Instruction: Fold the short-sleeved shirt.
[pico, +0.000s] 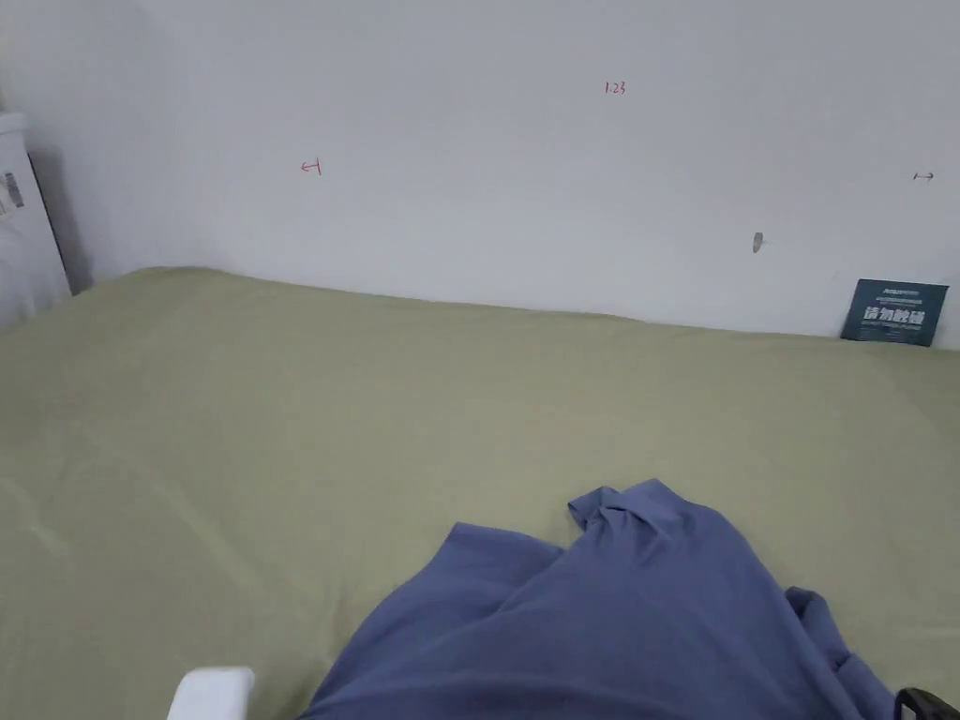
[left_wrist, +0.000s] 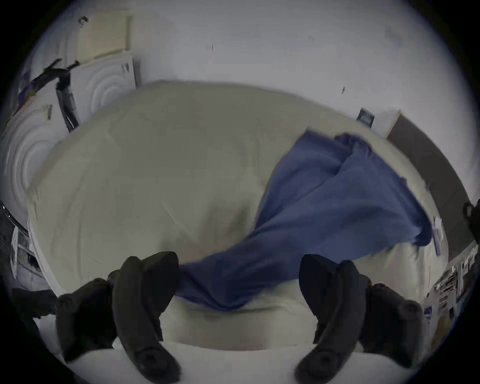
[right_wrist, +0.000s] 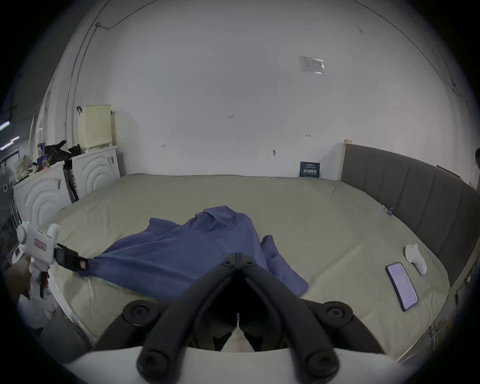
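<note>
A blue short-sleeved shirt (pico: 600, 619) lies rumpled on the green bedsheet (pico: 281, 422), near the front edge. In the left gripper view my left gripper (left_wrist: 237, 262) is open, jaws wide apart, and a bunched corner of the shirt (left_wrist: 324, 202) touches the inner side of one jaw. The right gripper view has the left gripper (right_wrist: 78, 261) at the shirt's (right_wrist: 181, 249) left corner. My right gripper (right_wrist: 237, 256) is shut, its tips meeting in front of the shirt's middle, and I see no cloth pinched between them.
A phone (right_wrist: 402, 285) and a white rolled cloth (right_wrist: 415, 257) lie on the bed's right side. A grey headboard (right_wrist: 415, 197) bounds the right, and white appliances (right_wrist: 96, 169) stand at the left. A blue card (pico: 893, 312) leans on the back wall.
</note>
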